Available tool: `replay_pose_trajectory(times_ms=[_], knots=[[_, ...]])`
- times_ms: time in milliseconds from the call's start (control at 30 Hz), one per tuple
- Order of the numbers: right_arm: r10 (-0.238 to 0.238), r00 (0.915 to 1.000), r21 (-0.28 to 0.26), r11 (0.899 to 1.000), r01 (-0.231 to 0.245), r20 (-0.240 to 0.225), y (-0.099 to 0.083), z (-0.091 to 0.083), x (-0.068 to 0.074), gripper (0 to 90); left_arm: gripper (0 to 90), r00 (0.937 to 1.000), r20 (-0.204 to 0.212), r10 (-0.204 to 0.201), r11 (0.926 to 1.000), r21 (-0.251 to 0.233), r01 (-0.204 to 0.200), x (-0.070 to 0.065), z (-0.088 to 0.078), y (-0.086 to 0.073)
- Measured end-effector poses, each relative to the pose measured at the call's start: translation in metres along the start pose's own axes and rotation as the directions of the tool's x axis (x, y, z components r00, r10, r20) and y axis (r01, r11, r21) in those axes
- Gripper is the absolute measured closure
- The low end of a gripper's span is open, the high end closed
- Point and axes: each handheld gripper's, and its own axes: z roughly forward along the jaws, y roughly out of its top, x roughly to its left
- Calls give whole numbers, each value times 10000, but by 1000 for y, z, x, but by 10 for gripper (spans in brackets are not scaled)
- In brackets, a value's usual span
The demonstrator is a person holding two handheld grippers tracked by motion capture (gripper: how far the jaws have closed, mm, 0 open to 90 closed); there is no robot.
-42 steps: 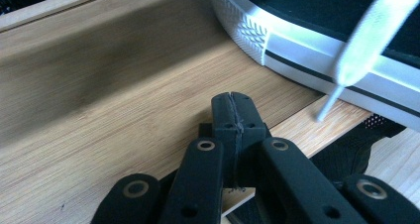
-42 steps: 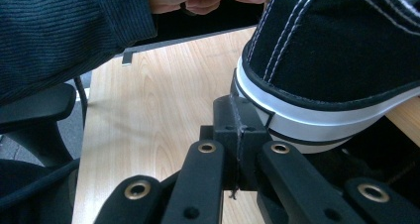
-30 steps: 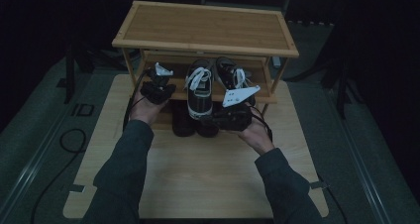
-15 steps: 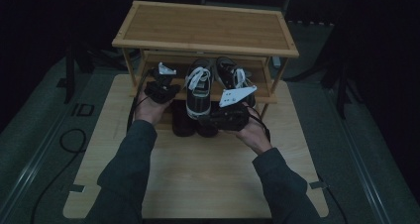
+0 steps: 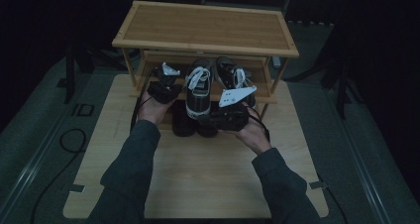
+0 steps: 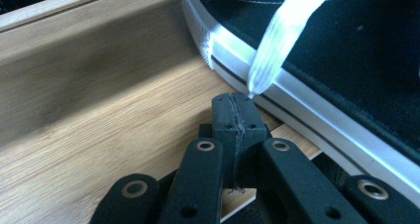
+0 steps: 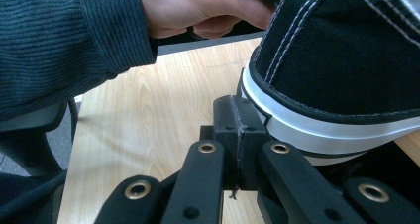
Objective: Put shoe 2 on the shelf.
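My left hand-held gripper (image 6: 233,116) has its jaws pressed fully together on nothing, tips just beside the white sole of the black sneaker (image 5: 198,92) and its lace end. My right hand-held gripper (image 7: 236,122) is likewise closed empty against that sneaker's heel. The sneaker overhangs the lower shelf (image 5: 262,87) of the rack.

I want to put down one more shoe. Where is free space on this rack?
The top shelf is bare from rail to rail. The lower shelf is crowded: two sneakers, with the left gripper beside them. The board between the sleeves is also free.
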Motion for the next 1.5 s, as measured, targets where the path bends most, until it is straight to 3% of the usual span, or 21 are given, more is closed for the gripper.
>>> replay_pose_trajectory(times_ms=[233, 467, 600, 633, 700, 733, 1233, 1267, 1500], knots=[[9, 10000, -73, 10000, -8, 21, -1, 0, 0, 900, 900, 9996, 152, -237, 9997, -77, 238, -3, 2, 0], [-16, 10000, -75, 10000, 16, -90, -2, 2, -2, 900, 900, 9998, -52, -184, 9998, -58, 184, -6, 2, 0], [26, 9998, -34, 10000, -27, -193, 1, 4, -5, 900, 900, 9996, 58, -289, 9996, 30, 289, -5, 1, 1], [-15, 9999, 24, 10000, 16, -118, 2, 5, -5, 900, 900, 9996, 89, -272, 9996, 41, 272, -5, 1, 1], [-42, 9982, 253, 9997, 27, 603, 3, 8, -6, 900, 900, 9997, 38, -227, 9997, 17, 227, -6, 1, 0], [197, 9971, 235, 9995, -215, 741, 2, 8, -10, 900, 900, 9997, 10, -224, 9997, 16, 224, -6, 1, 0], [-26, 9880, 154, 9999, 2, 1546, 10, 16, -9, 900, 900, 9994, 71, -340, 9994, -73, 341, -5, 1, -1], [-6, 9830, 221, 9997, -35, 1834, 12, 17, -10, 900, 900, 9994, 68, -339, 9994, -76, 339, -5, 1, -1], [76, 9730, 231, 9996, -132, 2306, 12, 19, -12, 900, 900, 9993, 74, -358, 9993, -120, 359, -5, 1, -1]])
